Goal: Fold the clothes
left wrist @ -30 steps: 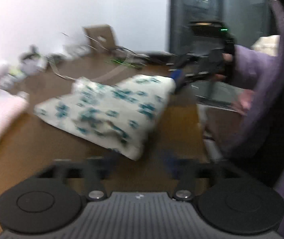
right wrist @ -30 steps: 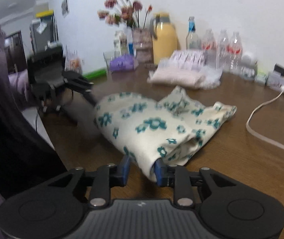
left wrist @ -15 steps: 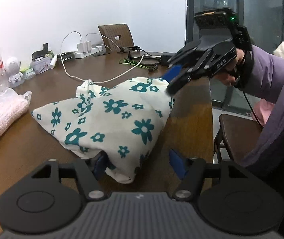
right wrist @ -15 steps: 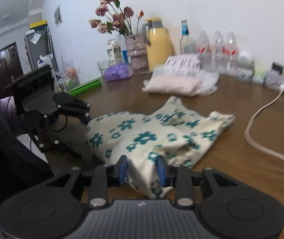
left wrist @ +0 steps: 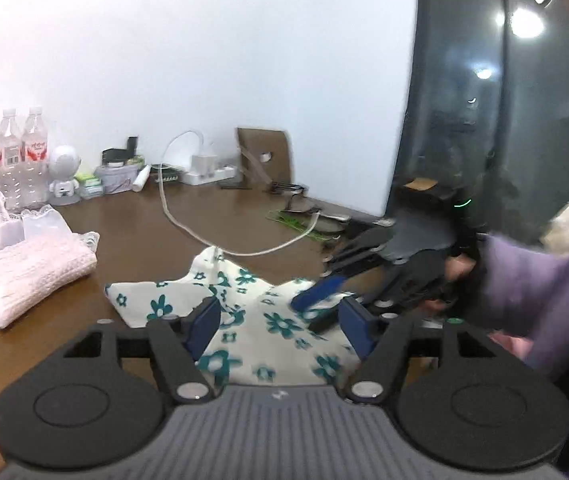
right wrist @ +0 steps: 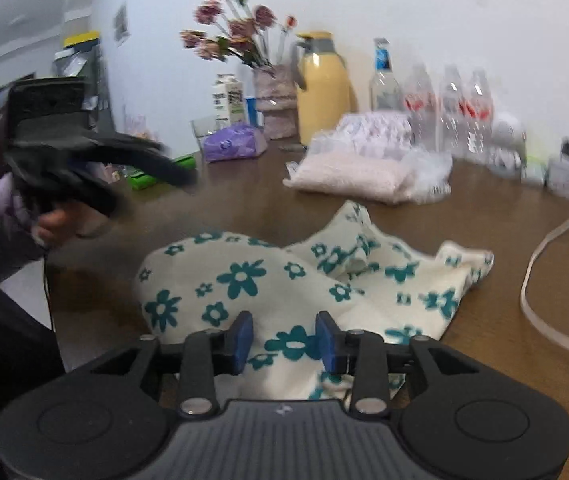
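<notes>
The floral garment (right wrist: 284, 280) lies crumpled in a soft heap on the brown wood-grain worktop (right wrist: 504, 216), and everything else is placed from it. It is cream cloth printed with teal flowers, limp and creased, with a pointed corner sticking up on its far side.

Beyond the garment in the right wrist view sits a folded pink knit (right wrist: 348, 174), ribbed and thick, partly in crinkly clear wrap. Behind that, against the white wall, stand clear plastic water bottles (right wrist: 450, 108) with red labels, a yellow jug (right wrist: 322, 88) with a grey lid, and a vase of dried pink flowers (right wrist: 244, 36). To the garment's right a flat white cable (right wrist: 540, 256) curves across the wood; in the left wrist view it runs back to a white power strip (left wrist: 208, 174).

The left claw (left wrist: 280, 324) sits low over the garment's near edge, its blue pads wide apart with cloth lying between them but not pinched. The right claw (right wrist: 284, 340) is also spread, narrower, blue pads either side of a fold, not visibly clamping it. In the left wrist view the right claw, blurred, reaches onto the garment's right side, with a purple sleeve (left wrist: 536, 280) behind it blocking that edge.
</notes>
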{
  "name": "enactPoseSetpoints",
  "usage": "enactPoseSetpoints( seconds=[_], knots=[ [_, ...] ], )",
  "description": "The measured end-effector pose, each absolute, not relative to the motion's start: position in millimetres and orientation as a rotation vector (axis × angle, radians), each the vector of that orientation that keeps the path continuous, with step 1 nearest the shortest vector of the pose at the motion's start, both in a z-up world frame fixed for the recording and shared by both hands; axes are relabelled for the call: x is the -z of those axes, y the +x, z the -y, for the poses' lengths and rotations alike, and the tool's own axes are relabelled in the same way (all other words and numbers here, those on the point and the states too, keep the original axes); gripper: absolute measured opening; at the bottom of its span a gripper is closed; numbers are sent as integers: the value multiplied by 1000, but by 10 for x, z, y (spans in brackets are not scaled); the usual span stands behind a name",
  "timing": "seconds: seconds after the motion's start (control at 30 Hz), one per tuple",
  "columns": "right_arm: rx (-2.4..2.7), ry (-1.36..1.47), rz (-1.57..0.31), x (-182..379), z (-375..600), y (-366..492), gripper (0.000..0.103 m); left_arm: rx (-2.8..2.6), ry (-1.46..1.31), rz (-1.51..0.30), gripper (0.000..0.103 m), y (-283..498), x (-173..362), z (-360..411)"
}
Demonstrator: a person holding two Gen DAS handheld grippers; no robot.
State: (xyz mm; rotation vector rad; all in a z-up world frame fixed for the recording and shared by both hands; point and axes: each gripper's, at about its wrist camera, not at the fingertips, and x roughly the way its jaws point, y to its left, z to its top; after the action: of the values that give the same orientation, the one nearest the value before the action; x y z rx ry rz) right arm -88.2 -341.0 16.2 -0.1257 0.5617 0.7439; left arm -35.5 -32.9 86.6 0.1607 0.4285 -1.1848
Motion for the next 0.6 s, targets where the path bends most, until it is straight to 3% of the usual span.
enactPoseSetpoints(
  seconds=[0.03, 0.07, 0.17, 0.2, 0.3, 0.33, 0.37, 0.43, 0.5, 0.53, 0.57, 0.6],
  knots=[
    [-734, -127, -567, -153, 3478, -913, 34, 1175, 235, -420, 39, -350, -753, 444],
    [-714, -126, -589, -118, 3554, -934, 35, 1164, 308, -412, 29, -342, -640, 556],
    [-650, -95, -618, -93, 3732, -1038, 35, 1153, 286, -489, 25, -126, -344, 543],
    [-640, -83, -612, -121, 3786, -1084, 35, 1151, 255, -497, 27, -92, -369, 513],
    [-666, -15, -588, -198, 3973, -1250, 39, 1110, 247, -520, 63, -84, -545, 370],
    [-713, 30, -587, -190, 4038, -1305, 47, 1120, 230, -546, 69, -92, -618, 280],
    [-750, 56, -587, -163, 4072, -1341, 56, 1184, 218, -571, 71, -131, -662, 187],
    [-770, 33, -593, -68, 4019, -1365, 57, 1253, 253, -601, 75, -243, -675, 152],
    [-785, 5, -610, 21, 3903, -1312, 46, 1265, 342, -613, 75, -388, -615, 259],
    [-799, -7, -616, 62, 3845, -1284, 31, 1270, 387, -619, 75, -459, -584, 313],
    [-804, -18, -613, 86, 3815, -1274, 27, 1250, 431, -624, 73, -505, -502, 400],
    [-807, -29, -607, 106, 3792, -1268, 26, 1226, 450, -628, 65, -502, -446, 451]
  ],
)
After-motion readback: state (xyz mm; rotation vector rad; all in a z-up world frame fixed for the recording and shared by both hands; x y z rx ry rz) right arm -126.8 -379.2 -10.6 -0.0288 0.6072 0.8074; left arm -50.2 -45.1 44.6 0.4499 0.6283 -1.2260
